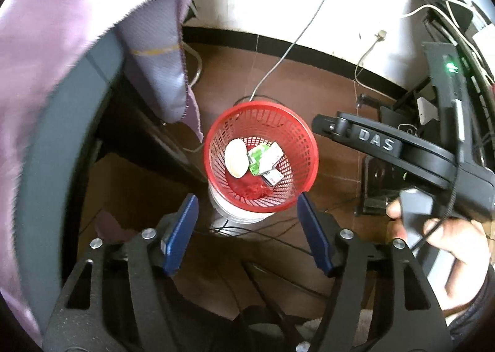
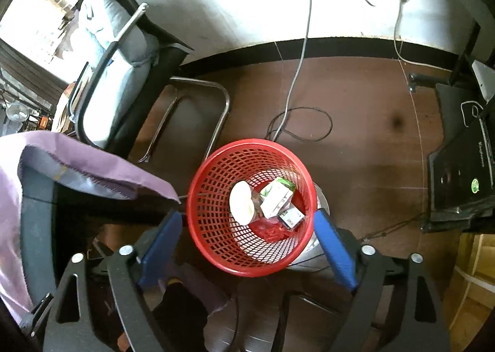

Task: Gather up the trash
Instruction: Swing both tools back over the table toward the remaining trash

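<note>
A red mesh basket stands on the brown floor, seated on a white tub. Inside lie a white shell-shaped lid, a green and white carton, a small printed box and red scraps. My left gripper hangs open above the basket's near rim, nothing between its blue pads. My right gripper is open wide over the basket, also holding nothing. In the left wrist view the right gripper's black body shows, held by a hand.
A purple cloth drapes over a grey chair at the left. A second chair with a metal frame stands by the white wall. Cables loop on the floor behind the basket. A black computer case sits right.
</note>
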The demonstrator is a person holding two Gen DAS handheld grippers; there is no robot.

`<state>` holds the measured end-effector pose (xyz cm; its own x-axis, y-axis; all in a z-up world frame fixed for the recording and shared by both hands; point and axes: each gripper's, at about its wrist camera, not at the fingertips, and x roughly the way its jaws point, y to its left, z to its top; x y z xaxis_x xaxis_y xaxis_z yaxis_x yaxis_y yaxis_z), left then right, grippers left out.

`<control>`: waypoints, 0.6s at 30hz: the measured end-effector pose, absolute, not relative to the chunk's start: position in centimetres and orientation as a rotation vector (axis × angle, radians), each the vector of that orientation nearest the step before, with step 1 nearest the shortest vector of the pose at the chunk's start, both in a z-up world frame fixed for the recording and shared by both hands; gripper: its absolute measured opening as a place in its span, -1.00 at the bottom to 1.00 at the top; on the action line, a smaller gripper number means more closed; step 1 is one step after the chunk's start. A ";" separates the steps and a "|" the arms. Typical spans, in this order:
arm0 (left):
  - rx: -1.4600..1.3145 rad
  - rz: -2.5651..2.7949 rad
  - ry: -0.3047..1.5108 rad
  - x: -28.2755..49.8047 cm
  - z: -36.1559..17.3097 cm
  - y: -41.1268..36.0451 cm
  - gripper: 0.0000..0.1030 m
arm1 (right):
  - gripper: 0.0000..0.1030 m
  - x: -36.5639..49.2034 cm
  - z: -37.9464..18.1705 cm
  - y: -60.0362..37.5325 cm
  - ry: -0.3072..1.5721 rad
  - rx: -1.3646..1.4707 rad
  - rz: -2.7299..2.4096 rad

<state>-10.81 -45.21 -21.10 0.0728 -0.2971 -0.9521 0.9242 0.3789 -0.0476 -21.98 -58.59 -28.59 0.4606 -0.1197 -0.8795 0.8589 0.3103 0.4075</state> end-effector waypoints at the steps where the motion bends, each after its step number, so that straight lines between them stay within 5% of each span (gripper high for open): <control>1: 0.724 -1.030 1.113 -11.1 -20.5 -44.7 0.32 | 0.71 -21.9 -28.1 -58.3 0.860 1.046 -0.765; 18: 0.577 -1.025 0.853 -10.0 -7.1 -33.1 0.55 | 0.80 -18.7 -19.1 -52.5 0.813 0.888 -0.727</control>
<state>-10.04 -33.14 -7.09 0.2566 -0.4952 -0.8300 0.9065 0.4213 0.0288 -18.66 -52.49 -19.11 0.4972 -0.2051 -0.8431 0.8153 0.4429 0.3731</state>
